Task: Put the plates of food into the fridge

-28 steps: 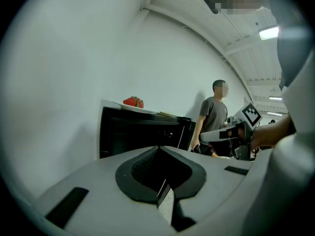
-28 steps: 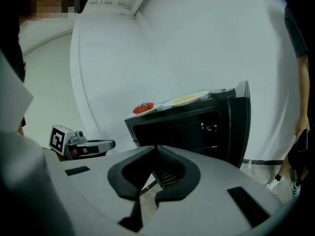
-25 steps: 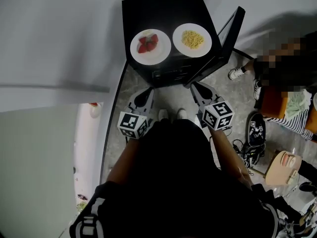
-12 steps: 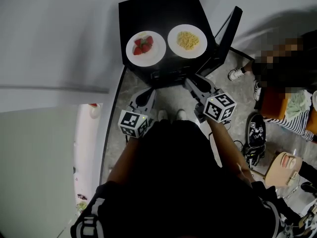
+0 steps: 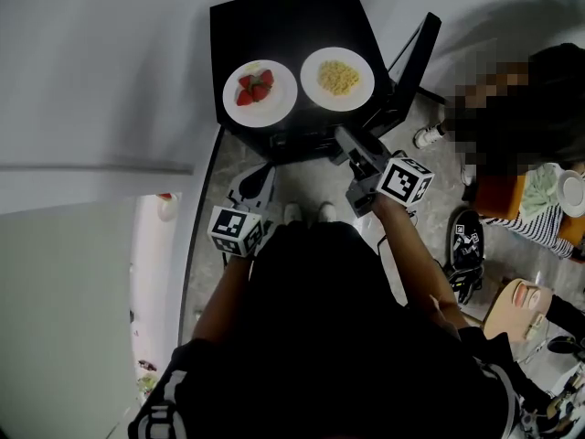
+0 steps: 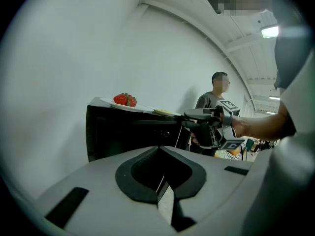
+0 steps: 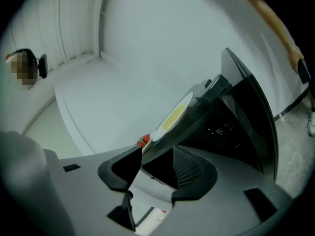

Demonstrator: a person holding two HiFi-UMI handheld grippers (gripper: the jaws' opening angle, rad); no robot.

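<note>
Strawberry plate (image 5: 260, 93) and yellow-food plate (image 5: 337, 79) lie flat, side by side left to right, atop the fridge (image 5: 283, 21) at upper centre. Door (image 5: 419, 58) hangs open rightward. Right gripper (image 5: 352, 149) by the door, jaws just opened wide, empty; left gripper (image 5: 259, 177) lower left, jaws together

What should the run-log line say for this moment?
door: open | strawberry plate, yellow-food plate: on fridge top | right tool: jaws just opening, empty | left tool: shut, empty
</note>
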